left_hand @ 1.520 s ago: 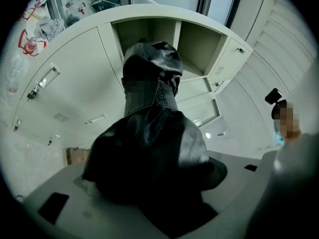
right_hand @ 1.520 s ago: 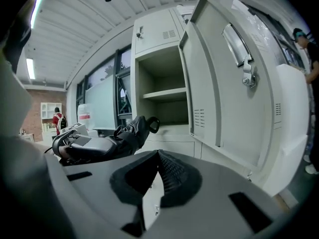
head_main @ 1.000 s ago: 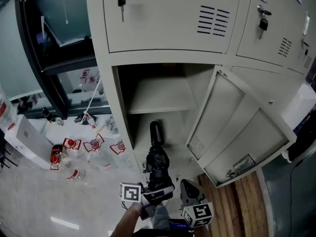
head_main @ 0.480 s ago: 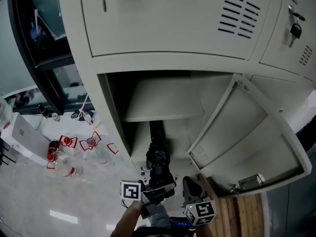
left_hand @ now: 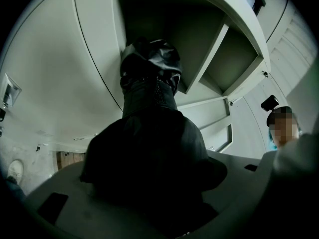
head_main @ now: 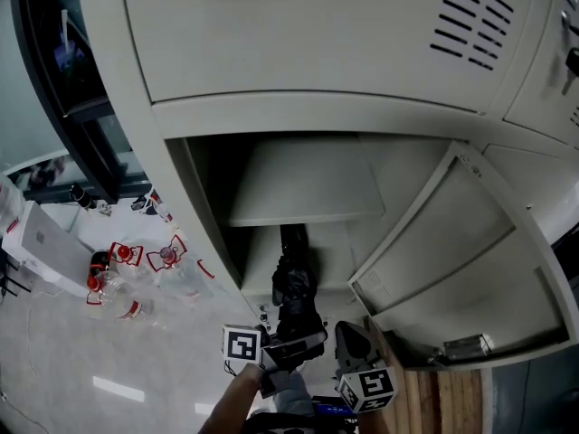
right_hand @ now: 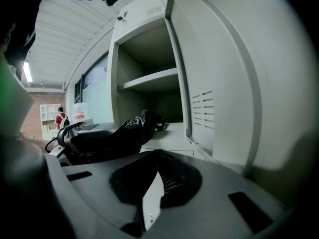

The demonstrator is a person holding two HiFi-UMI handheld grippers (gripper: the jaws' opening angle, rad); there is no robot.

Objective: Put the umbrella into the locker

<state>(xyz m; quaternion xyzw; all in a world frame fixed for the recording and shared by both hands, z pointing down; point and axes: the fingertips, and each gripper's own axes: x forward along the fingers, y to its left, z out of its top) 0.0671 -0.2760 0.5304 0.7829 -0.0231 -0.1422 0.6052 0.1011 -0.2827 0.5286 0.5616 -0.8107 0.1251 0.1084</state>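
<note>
The folded black umbrella (head_main: 294,289) points into the open lower compartment of the grey locker (head_main: 271,107), its far end (head_main: 292,240) resting on the compartment floor under the inner shelf (head_main: 303,188). My left gripper (head_main: 289,351) is shut on the umbrella's near end; in the left gripper view the umbrella (left_hand: 149,108) fills the space between the jaws of that gripper (left_hand: 149,198). My right gripper (head_main: 353,351) hangs beside it to the right, shut with nothing in it. In the right gripper view its closed gripper (right_hand: 157,180) sits low, with the umbrella (right_hand: 124,133) to the left.
The locker door (head_main: 452,260) stands swung open on the right, close to my right gripper. Several plastic bottles (head_main: 127,283) and a white box (head_main: 41,242) lie on the floor to the left. Wooden flooring (head_main: 452,405) shows at lower right.
The umbrella's far end has slid deeper into the lower compartment with my left gripper still on it. The locker fills more of the head view. The right gripper kept its place.
</note>
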